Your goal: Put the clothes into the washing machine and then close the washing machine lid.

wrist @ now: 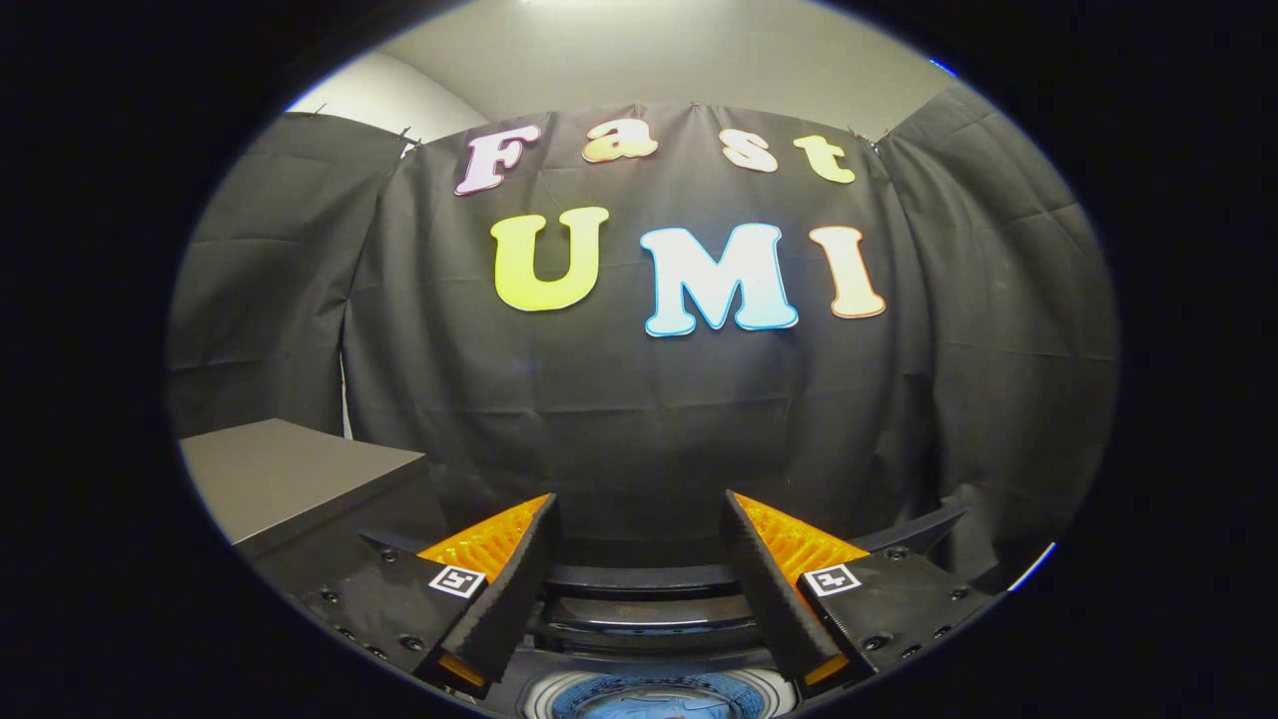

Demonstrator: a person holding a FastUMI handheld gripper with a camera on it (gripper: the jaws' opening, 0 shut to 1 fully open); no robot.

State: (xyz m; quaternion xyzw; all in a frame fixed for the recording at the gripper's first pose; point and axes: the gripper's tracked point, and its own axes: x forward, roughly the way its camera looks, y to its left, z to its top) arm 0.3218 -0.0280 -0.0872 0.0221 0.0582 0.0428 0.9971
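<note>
Washing machine [649, 599] sits directly below the claw [639, 519], low between the two fingers. Its raised lid shows as a dark curved band with a glossy edge running across the gap between the fingers. Below that band, a round drum opening with a pale ribbed rim; something blue [654, 701] lies inside, probably the clothes, too little visible to be sure.

Claw pose: held level and pointing forward at the booth wall [639, 399], above the machine. Fingers stand wide apart and hold nothing; the gap between them is free. Each finger is a wedge with a ribbed inner pad and a coarse, grainy outer face. A small square black-and-white marker sits on each finger base, and screw heads show on the flat mounts.

Materials: wall is matte black cloth, hanging in soft folds with horizontal creases, pinned along its top edge. Above it, a plain pale wall and ceiling.

Surface: to the left of the fingers, a grey box-like cabinet [290, 479] with a flat smooth top and dark side, standing near the cloth.
</note>
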